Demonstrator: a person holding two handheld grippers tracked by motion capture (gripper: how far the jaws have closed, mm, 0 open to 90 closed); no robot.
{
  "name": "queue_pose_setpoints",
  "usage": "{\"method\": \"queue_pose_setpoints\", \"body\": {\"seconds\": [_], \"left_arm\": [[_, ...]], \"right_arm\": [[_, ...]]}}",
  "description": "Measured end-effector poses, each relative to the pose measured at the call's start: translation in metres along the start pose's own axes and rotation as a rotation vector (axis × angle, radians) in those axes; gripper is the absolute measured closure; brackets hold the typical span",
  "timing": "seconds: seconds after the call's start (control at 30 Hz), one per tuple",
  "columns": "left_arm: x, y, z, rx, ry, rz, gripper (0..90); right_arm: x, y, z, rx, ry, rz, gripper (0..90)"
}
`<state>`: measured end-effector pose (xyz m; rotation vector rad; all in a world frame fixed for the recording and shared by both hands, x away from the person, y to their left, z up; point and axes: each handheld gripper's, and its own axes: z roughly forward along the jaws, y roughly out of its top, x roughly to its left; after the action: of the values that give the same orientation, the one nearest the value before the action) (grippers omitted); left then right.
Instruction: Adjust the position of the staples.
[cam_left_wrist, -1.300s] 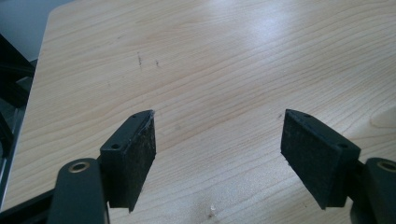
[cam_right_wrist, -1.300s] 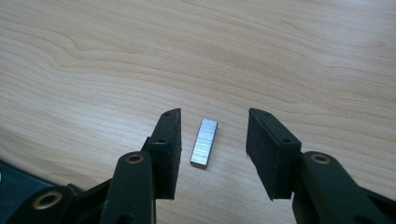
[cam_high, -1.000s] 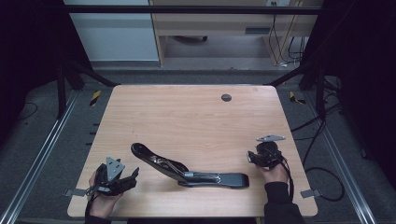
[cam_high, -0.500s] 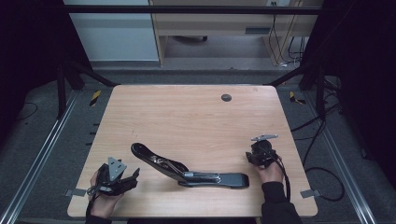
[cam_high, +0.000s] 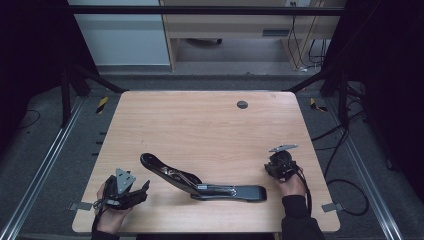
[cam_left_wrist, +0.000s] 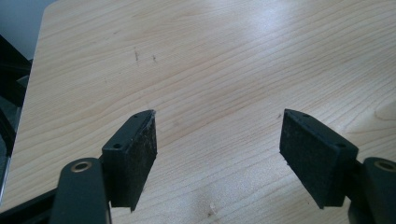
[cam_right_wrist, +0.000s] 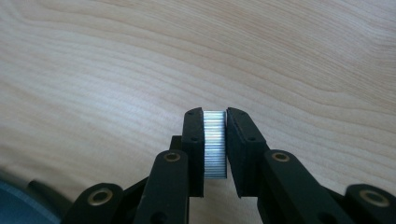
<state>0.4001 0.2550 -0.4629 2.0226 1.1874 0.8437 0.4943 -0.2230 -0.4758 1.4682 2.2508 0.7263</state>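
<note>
My right gripper (cam_right_wrist: 215, 114) is shut on a small silver ribbed metal wheel (cam_right_wrist: 215, 144), which sits upright between its pads just above the wooden table (cam_right_wrist: 116, 70). Its jaws have just been closing on this piece. From above, the right gripper (cam_high: 276, 167) sits near the table's front right. My left gripper (cam_left_wrist: 217, 121) stands wide open over bare wood with nothing between its pads. In the high view the left gripper (cam_high: 142, 187) rests at the front left corner. A long black bent arm-shaped part (cam_high: 200, 182) lies between the two grippers.
A small dark round hole (cam_high: 242, 104) is set in the table's far side. Metal frame rails (cam_high: 45, 165) run along both sides of the table. Cables (cam_high: 345, 190) trail on the floor at the right.
The right gripper has shifted very slightly in place. The left gripper and the black part have stayed where they were.
</note>
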Motion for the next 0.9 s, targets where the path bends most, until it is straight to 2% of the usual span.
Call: {"method": "queue_pose_setpoints", "body": {"seconds": [0.17, 0.2, 0.23, 0.37, 0.43, 0.67, 0.77, 0.8, 0.83, 0.9], "left_arm": [[-0.001, 0.000, 0.000, 0.001, -0.003, 0.004, 26.8], [-0.001, 0.000, 0.000, 0.002, -0.003, 0.006, 26.8], [-0.001, 0.000, 0.000, 0.002, -0.003, 0.007, 26.8], [-0.002, 0.000, -0.001, 0.002, -0.002, 0.009, 26.9], [-0.002, 0.000, -0.001, 0.003, -0.003, 0.014, 26.9], [-0.003, 0.000, 0.000, 0.007, -0.006, 0.020, 27.0], [-0.003, 0.000, 0.000, 0.009, -0.006, 0.022, 27.0], [-0.004, 0.000, 0.000, 0.009, -0.006, 0.021, 27.0], [-0.004, 0.000, 0.000, 0.009, -0.006, 0.021, 27.0], [-0.003, 0.000, 0.000, 0.009, -0.006, 0.021, 27.0]], "right_arm": [[-0.002, -0.010, -0.018, -0.007, 0.057, -0.037, 77.7], [-0.002, -0.014, -0.021, -0.025, 0.057, -0.067, 77.6], [-0.002, -0.018, -0.023, -0.030, 0.071, -0.071, 77.6], [-0.003, -0.028, -0.027, -0.019, 0.082, -0.092, 77.6], [-0.006, -0.039, -0.028, -0.011, 0.097, -0.133, 77.6], [-0.014, -0.058, -0.032, 0.016, 0.114, -0.130, 77.5], [-0.016, -0.060, -0.032, 0.017, 0.117, -0.121, 77.4], [-0.015, -0.059, -0.033, 0.026, 0.122, -0.104, 77.3], [-0.016, -0.059, -0.033, 0.021, 0.116, -0.125, 77.2], [-0.015, -0.059, -0.033, 0.029, 0.120, -0.124, 73.5]]}}
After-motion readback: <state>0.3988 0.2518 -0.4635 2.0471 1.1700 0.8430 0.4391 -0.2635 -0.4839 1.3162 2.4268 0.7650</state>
